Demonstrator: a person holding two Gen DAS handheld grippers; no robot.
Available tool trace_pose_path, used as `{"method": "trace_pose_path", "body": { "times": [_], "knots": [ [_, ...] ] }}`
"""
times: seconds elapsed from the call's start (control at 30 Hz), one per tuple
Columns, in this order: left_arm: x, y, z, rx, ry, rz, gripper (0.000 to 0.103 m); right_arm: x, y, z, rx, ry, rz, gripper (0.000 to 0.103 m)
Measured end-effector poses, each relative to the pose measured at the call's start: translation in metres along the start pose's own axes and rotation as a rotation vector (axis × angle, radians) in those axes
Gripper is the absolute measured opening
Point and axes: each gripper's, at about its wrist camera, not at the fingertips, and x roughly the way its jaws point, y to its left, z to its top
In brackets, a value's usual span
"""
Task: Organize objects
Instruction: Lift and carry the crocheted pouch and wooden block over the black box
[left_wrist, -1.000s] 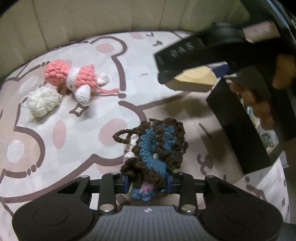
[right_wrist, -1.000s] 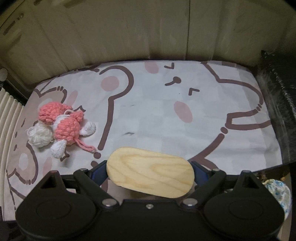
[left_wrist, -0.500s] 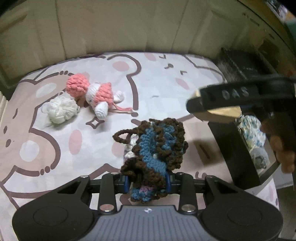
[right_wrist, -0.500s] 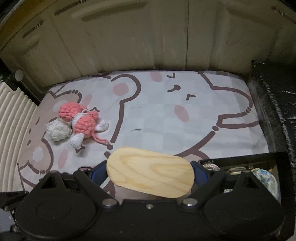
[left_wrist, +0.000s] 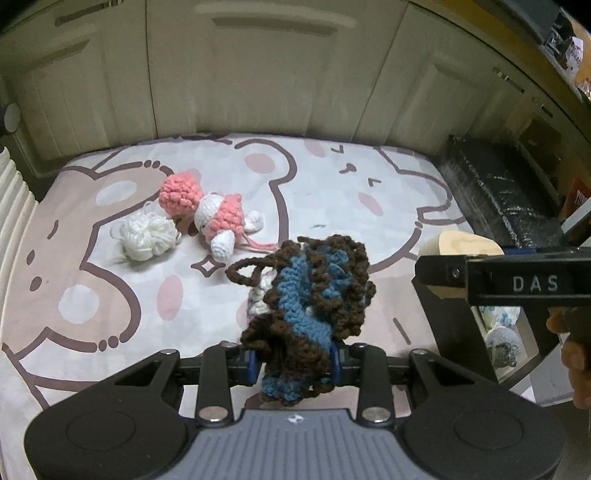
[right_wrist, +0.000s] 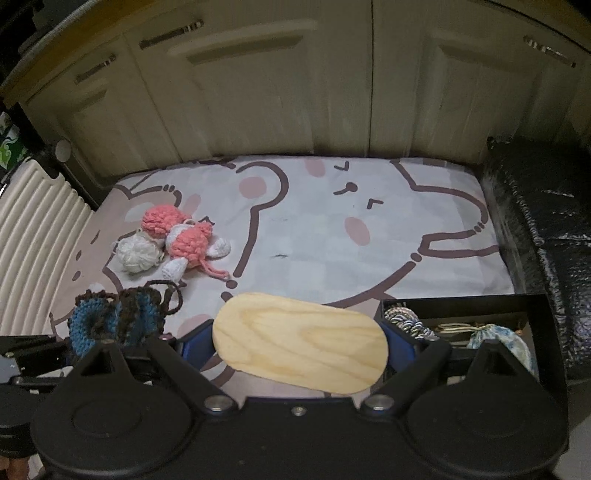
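Observation:
My left gripper (left_wrist: 294, 363) is shut on a blue and brown crocheted piece (left_wrist: 310, 299), lifted above the bear-print sheet (left_wrist: 332, 199); the same piece (right_wrist: 114, 319) shows at the lower left of the right wrist view. My right gripper (right_wrist: 300, 341) is shut on an oval wooden lid (right_wrist: 301, 349), held flat between its blue pads. That lid (left_wrist: 461, 245) and the right gripper's black side appear at the right of the left wrist view. A pink and white crocheted doll (left_wrist: 210, 210) and a white yarn ball (left_wrist: 147, 234) lie on the sheet, far left.
A black open box (right_wrist: 458, 304) holding several small fabric items stands at the right, just under the lid's right end. A black wrapped block (right_wrist: 546, 229) lies along the right edge. Cream cabinet doors (right_wrist: 277, 85) close the back; a ribbed white panel (right_wrist: 33, 236) sits left.
Both grippers rose and drew back, so more of the sheet and cabinets show. The black box came into the right wrist view. The right gripper with the lid moved right and lower in the left view.

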Motion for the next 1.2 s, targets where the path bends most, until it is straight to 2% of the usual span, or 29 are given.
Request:
{"method": "trace_pose_path", "body": {
  "times": [0.27,0.6,0.93,1.2],
  "knots": [
    [-0.012,-0.015,0.002,0.002,-0.038,-0.016,0.036,-0.018,-0.009,-0.006,-0.032,-0.029,0.008,0.093],
    [-0.021,-0.036,0.008,-0.005,-0.087,-0.031,0.036,-0.047,-0.040,-0.008,-0.028,-0.083,0.010,0.093],
    [-0.027,-0.075,0.012,0.026,-0.129,-0.094,0.036,-0.069,-0.084,-0.011,0.028,-0.124,-0.036,0.093],
    [-0.018,-0.113,0.013,0.056,-0.115,-0.172,0.036,-0.079,-0.122,-0.020,0.083,-0.127,-0.064,0.093]
  ]
}}
